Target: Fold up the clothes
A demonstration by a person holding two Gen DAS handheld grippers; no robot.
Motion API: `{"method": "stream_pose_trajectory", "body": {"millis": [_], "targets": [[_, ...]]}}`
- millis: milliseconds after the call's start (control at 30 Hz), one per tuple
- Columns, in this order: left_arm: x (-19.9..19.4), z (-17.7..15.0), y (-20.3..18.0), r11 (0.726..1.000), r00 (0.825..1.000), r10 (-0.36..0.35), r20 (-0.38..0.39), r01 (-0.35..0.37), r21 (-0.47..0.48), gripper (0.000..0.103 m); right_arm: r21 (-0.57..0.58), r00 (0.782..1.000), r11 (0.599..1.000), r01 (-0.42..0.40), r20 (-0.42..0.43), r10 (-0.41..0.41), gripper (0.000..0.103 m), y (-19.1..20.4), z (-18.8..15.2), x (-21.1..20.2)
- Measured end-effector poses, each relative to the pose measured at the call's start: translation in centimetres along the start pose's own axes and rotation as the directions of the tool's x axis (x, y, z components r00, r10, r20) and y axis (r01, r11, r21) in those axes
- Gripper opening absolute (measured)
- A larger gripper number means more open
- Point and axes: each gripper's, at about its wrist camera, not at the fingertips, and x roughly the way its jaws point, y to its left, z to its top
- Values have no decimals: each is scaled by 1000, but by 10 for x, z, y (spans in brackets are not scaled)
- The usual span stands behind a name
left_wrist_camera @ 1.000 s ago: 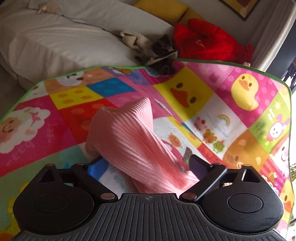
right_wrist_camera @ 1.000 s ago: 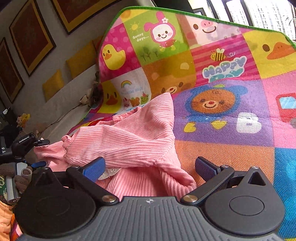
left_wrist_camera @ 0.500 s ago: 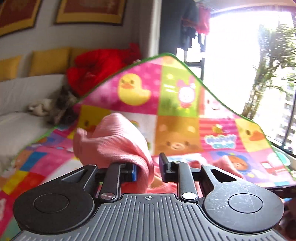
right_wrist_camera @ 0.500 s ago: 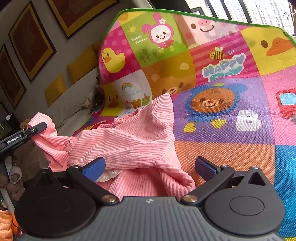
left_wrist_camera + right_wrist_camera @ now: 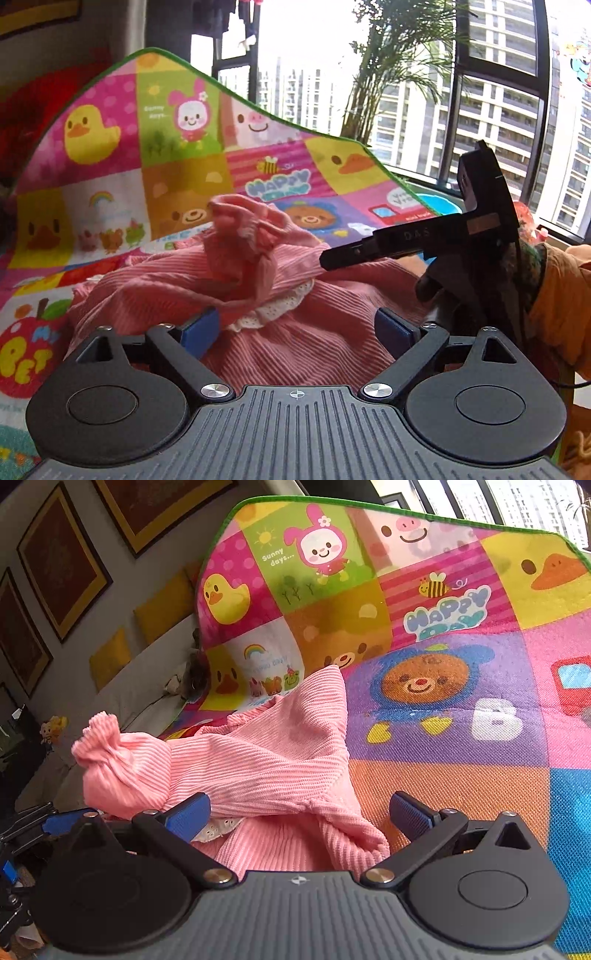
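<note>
the left hand-held gripper point(image 5: 295, 328) has just spread its jaws, releasing the sleeve it carried across; the pink ribbed garment point(image 5: 280, 302) now lies bunched just ahead of it on the play mat point(image 5: 110, 155). the right hand-held gripper point(image 5: 299, 812) hovers released over the hem, so one sleeve fold looks done.

A bright cartoon play mat point(image 5: 461, 686) carries everything; a crumpled pink ribbed garment point(image 5: 266, 760) lies directly on it, just beside the mat's blue-hatted bear picture point(image 5: 421, 679).
</note>
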Motion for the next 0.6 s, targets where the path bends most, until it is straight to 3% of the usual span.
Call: {"method": "stream_pose_trajectory", "body": {"millis": [167,233,333,467,600], "targets": [[-19,-5,19,991,993,121,14,-120,-59,95,-101,996,994,37,-72,-44,103,12,5,1],[-29,-10,30,977,979,206,7,-205,-55,96,-190,994,976,104,-21,-110,103,26,7,-13],[-30,-20,48,960,962,271,-32,-272,-69,96,-241,995,966,92,60,-79,103,49,11,-39],[-28,-32,60,955,965,256,-52,-261,-143,96,-214,998,977,-22,59,35,99,81,9,-47],[-27,-40,51,961,973,225,-43,-229,-154,96,-321,998,945,-61,-24,56,82,113,-15,-18]]}}
